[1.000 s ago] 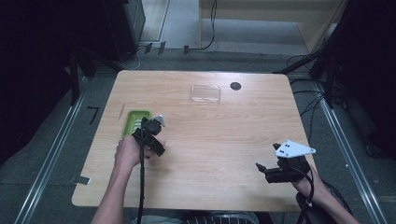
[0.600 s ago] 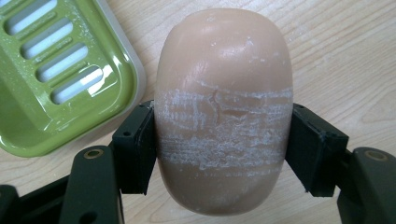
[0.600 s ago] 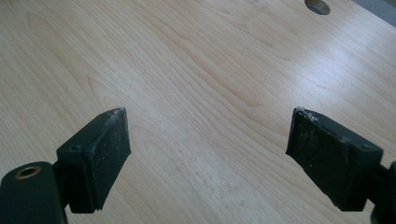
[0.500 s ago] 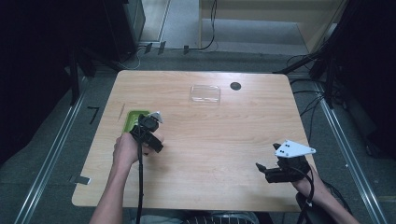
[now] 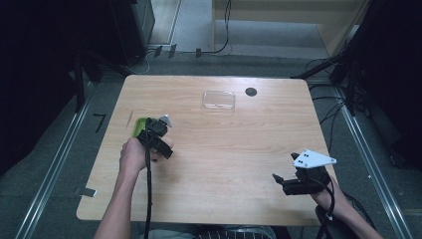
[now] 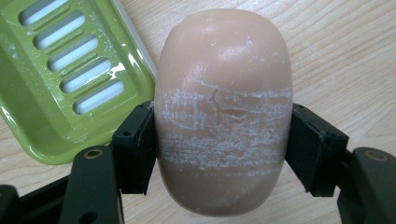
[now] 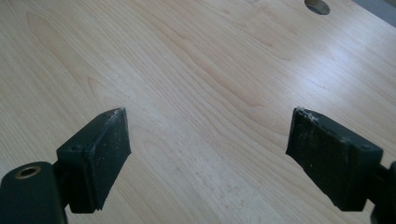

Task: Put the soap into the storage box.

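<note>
Wooden table carries a green soap dish near its left edge. Just right of the dish, the left gripper clamps a beige soap bar. Well right, the right gripper stands wide apart, holding nothing.

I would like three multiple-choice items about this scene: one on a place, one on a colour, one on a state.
1. Where is the clear lid?
A. at the table's far side, near the dark hole
B. inside the dish
C. beside the right gripper

2. What colour is the soap dish?
A. blue
B. green
C. white

3. How is the left gripper?
A. open over bare wood
B. shut on the lid
C. shut on the soap

Key: 1 A, the lid lies by the hole at the far edge. 2 B, the slotted dish is green. 3 C, both fingers press the soap; the right gripper is open.
</note>
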{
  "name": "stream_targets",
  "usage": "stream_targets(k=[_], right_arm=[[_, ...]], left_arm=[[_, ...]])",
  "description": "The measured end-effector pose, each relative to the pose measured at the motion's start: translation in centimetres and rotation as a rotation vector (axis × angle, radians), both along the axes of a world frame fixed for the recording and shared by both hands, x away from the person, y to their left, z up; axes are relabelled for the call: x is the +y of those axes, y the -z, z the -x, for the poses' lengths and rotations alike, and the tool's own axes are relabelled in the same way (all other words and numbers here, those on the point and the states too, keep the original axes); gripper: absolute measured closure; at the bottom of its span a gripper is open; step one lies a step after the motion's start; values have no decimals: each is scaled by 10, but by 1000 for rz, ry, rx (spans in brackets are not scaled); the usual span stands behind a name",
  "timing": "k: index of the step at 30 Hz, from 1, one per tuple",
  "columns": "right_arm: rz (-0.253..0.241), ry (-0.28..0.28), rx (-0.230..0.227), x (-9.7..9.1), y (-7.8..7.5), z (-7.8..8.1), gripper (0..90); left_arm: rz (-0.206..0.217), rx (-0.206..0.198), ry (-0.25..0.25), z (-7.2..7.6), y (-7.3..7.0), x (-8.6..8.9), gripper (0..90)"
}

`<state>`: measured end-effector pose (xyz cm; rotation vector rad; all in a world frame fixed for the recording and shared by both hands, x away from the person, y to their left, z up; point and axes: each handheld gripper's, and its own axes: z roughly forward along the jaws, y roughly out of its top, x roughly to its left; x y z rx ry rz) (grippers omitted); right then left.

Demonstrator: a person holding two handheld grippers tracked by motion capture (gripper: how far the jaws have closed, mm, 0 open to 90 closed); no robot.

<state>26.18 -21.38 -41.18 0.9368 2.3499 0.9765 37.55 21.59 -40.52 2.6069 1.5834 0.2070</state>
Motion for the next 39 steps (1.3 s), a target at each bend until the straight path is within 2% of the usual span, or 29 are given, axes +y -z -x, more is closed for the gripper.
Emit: stream_targets(k=[4,10,31,39], right_arm=[[0,0,-1,0,0,0,134],[0,1,-1,0,0,0,134],[0,1,1,0,0,0,133],[0,2,3,0,0,0,134]], left_arm=[[0,3,-5,-2,-1,2,333],[4,-16,-16,-6,-2,4,333],[28,-41,-47,-20,-10,16,333],[33,-69,-62,-24,-12,20,333]])
